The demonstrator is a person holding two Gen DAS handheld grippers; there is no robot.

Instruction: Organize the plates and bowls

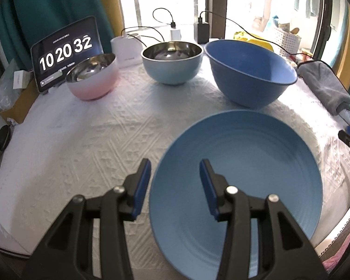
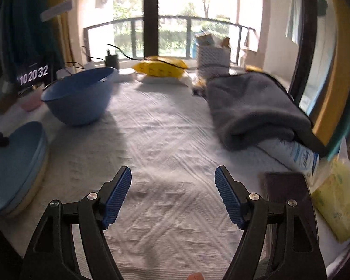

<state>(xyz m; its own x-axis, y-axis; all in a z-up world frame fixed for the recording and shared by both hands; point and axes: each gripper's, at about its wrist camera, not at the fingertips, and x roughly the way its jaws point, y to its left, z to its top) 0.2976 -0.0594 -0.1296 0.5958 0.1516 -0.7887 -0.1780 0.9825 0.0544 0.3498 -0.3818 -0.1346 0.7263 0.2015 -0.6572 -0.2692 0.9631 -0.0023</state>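
Right tool (image 2: 172, 197) jaws wide, nothing between; white-clothed bench (image 2: 165, 140) below. Blue bowl (image 2: 79, 98) far left, blue plate (image 2: 14, 163) nearer.

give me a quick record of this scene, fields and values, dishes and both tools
surface: table with white textured cloth
back row, left to right: pink bowl, light blue bowl, big blue bowl
front: blue plate on the cloth
left tool: jaws straddle the plate's near rim, not pressing on it
right tool: jaws wide, nothing between them
right side: grey towel
clock: 10 20 32
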